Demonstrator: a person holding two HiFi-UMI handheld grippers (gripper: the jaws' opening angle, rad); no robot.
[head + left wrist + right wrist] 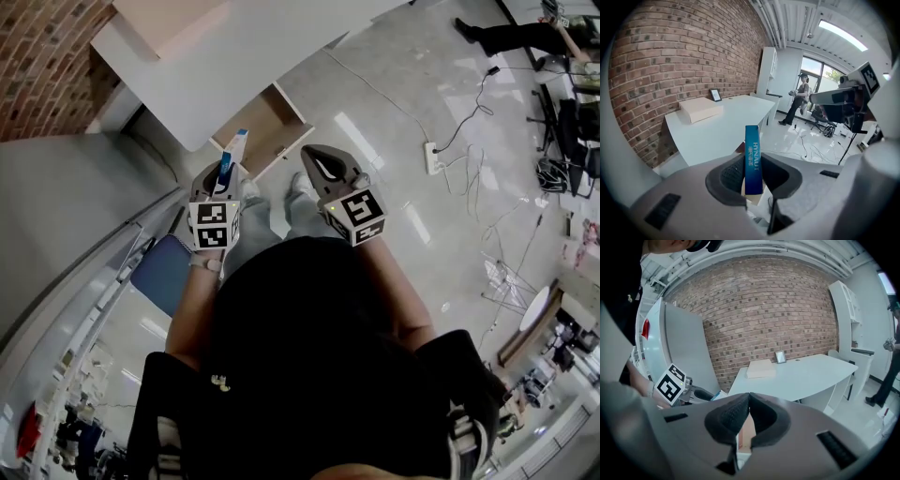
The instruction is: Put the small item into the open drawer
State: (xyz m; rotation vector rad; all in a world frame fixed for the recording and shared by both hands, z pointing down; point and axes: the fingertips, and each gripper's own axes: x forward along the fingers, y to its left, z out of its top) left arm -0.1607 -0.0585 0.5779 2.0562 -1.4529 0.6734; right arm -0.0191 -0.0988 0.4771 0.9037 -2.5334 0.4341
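The white desk (234,56) stood against the brick wall (37,56). Below its near edge the open drawer (265,127) was pulled out, its wooden bottom bare in the head view. Both grippers were held short of the drawer. The right gripper (311,157) had its jaws pressed together on nothing and sat just beside the left one, so it would do best to keep aside and leave the way clear. The left gripper (223,180) had its pads clamped on the lower part of a slim blue box (753,159), which stood upright between them and stuck out well past the tips. The step in hand looked like the carry to the drawer. Done well, it meant lowering the box over the middle of the opening, inside the walls and clear of the desk edge. Only then should the jaws part, since so tall and thin a box, let go from high up, would likely topple out.
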